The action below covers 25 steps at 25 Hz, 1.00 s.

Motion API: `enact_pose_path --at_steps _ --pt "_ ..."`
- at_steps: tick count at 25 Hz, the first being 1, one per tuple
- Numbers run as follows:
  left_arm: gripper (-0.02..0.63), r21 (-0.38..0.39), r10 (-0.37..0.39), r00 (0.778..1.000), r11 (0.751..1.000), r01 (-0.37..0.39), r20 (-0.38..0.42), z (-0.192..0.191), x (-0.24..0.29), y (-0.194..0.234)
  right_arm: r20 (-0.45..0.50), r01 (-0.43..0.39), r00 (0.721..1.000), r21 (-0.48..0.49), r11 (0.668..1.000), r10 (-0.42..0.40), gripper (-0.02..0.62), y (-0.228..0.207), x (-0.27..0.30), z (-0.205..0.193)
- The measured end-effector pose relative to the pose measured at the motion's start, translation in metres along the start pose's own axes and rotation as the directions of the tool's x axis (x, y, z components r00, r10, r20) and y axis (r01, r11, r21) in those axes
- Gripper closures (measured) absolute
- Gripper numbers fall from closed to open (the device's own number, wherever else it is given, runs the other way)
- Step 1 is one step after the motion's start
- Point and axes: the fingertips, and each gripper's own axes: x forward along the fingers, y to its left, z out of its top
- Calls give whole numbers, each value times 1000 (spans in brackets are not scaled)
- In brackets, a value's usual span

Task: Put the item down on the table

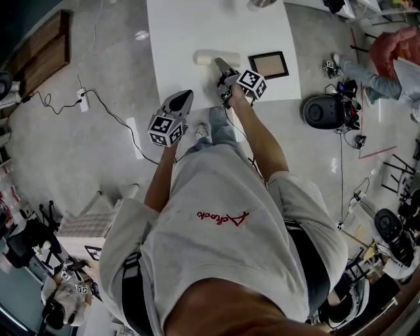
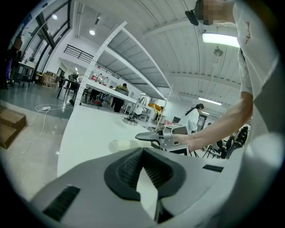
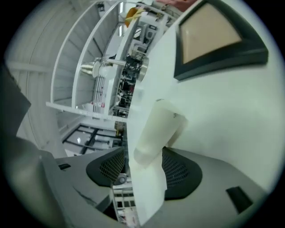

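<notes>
A cream-coloured roll (image 1: 209,58) lies on its side on the white table (image 1: 184,33). My right gripper (image 1: 220,63) reaches over the table's near edge to the roll's right end. In the right gripper view the roll (image 3: 156,129) lies between the wide-apart jaws, with a gap showing beside the left pad (image 3: 107,167), so the right gripper (image 3: 144,152) is open around it. My left gripper (image 1: 188,93) hovers off the table's near left corner, its tips together on nothing. From the left gripper (image 2: 142,151) I see the roll (image 2: 122,144) and the right gripper (image 2: 147,136) ahead.
A black picture frame with a tan inside (image 1: 268,65) lies on the table right of the roll. A round metal thing (image 1: 259,3) stands at the table's far end. On the floor are a black round device (image 1: 323,111), cables, and a power strip (image 1: 83,98).
</notes>
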Motion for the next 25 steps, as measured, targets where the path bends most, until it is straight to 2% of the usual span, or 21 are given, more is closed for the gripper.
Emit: enact_pose_path --at_steps 3,7,9,13,14,16,19,21,23,25 --pt "586 -5 -3 1000 1000 3 -6 -3 0 -2 -73 95 991 -201 975 -112 352 1 3 -9" --pt "586 -12 -11 1000 1000 11 -5 -4 0 -7 -134 154 963 -438 886 -234 354 0 4 -18" --pt "586 -12 -13 1000 1000 13 -2 -3 1 -8 -134 177 945 -559 810 -298 361 -2 4 -19" --pt "586 -14 -9 1000 1000 9 -1 -4 -1 -7 -88 198 908 -772 604 -410 371 -9 1 -22" --pt "586 -14 -7 1000 1000 7 -1 -4 -2 -7 -77 197 903 -800 566 -423 371 -10 0 -22" --pt "586 -15 -4 1000 1000 4 0 -4 -4 -7 -60 195 896 -836 513 -440 373 -13 -1 -23" --pt "586 -15 0 1000 1000 0 3 -4 -4 -6 -37 204 881 -869 450 -471 376 -17 -3 -23" --pt "586 -17 2 1000 1000 -2 4 -3 -4 -6 -14 225 872 -877 425 -490 398 -20 -4 -20" --pt "586 -22 2 1000 1000 -1 8 -3 -4 -6 9 256 870 -863 436 -493 447 -22 -9 -16" --pt "586 -24 0 1000 1000 0 9 -3 -4 -7 22 270 871 -855 442 -490 459 -24 -13 -15"
